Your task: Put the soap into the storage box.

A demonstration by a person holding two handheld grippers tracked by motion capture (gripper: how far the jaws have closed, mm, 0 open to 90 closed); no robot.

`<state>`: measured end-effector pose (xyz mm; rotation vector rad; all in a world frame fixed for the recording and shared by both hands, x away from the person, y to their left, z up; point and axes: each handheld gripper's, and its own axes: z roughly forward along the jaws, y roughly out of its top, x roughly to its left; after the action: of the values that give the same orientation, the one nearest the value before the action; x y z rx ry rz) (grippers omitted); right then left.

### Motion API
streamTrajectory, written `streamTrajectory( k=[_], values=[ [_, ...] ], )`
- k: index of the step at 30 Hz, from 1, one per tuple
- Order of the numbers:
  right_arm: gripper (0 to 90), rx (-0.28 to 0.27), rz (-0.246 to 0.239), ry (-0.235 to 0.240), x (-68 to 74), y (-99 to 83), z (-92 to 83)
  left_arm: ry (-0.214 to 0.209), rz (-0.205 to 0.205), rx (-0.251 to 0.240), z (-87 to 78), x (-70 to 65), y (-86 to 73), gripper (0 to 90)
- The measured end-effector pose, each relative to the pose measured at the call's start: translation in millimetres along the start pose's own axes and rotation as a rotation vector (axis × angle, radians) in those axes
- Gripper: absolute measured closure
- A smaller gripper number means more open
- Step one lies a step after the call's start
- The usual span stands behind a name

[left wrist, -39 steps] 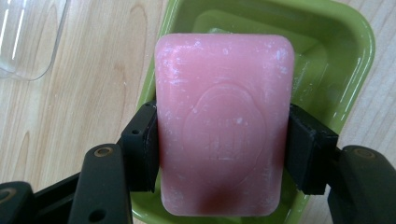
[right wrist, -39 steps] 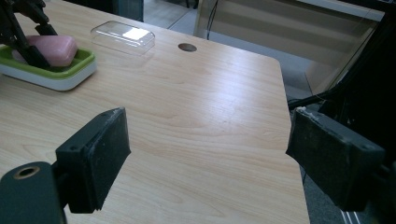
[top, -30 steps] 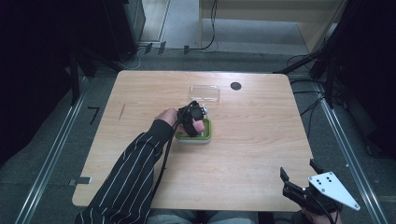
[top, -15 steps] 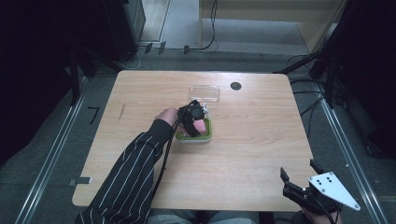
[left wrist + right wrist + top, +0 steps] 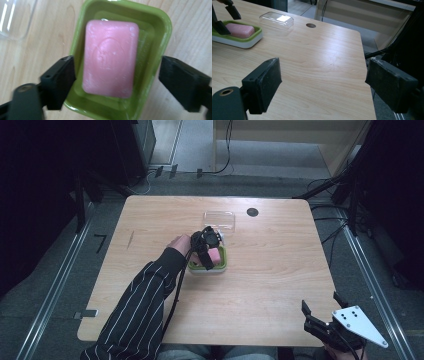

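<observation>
Soap point(image 5: 109, 58) sits in the green dish point(image 5: 155, 40); my left gripper point(image 5: 117, 80) fingers just opened, straddling it, clear. Looks slick and firm: I'd pinch the long sides. Right gripper point(image 5: 324, 85) fingers apart.

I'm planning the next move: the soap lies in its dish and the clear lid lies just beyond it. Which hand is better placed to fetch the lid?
Left. The left claw hovers open over the soap in the dish, next to the lid. The right claw waits at the table's near corner.
</observation>
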<state>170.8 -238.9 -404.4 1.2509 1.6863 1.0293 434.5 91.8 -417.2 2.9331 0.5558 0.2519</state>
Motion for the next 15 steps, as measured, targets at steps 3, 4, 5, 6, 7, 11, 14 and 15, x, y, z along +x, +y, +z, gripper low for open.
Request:
streamTrajectory(
  k=[3, 4, 5, 6, 7, 11, 14, 15],
  values=[
    [13.5, -0.001, 0.001, 0.000, -0.1, 0.0, 0.0, -0.004, -0.013, 0.016, -3.8, -1.7, -2.1, 8.4],
    [13.5, -0.001, 0.001, 0.001, -0.2, 0.1, 0.1, -0.004, -0.022, 0.014, -4.5, -2.7, -3.0, 7.8],
    [13.5, -0.001, 0.001, 0.000, -0.1, 0.1, 0.1, 0.004, -0.020, 0.019, -6.2, -4.1, -4.4, 7.7],
    [13.5, -0.002, 0.001, 0.000, 0.0, 0.1, 0.1, 0.005, -0.017, 0.025, -7.2, -4.7, -5.2, 6.8],
    [13.5, -0.002, 0.002, 0.000, 0.0, 0.2, 0.2, -0.001, -0.018, 0.027, -8.2, -5.8, -6.3, 5.8],
    [13.5, -0.002, 0.003, 0.001, 0.3, 0.4, 0.3, -0.001, -0.022, 0.058, -8.9, -13.0, -10.3, 4.7],
    [13.5, -0.003, 0.002, 0.003, 0.4, 0.5, 0.4, -0.008, -0.024, 0.066, -7.8, -19.5, -14.9, 4.0],
    [13.5, -0.005, 0.006, 0.002, 0.4, 0.5, 0.5, -0.009, -0.024, 0.076, -7.5, -21.7, -16.5, 3.9]
  ],
)
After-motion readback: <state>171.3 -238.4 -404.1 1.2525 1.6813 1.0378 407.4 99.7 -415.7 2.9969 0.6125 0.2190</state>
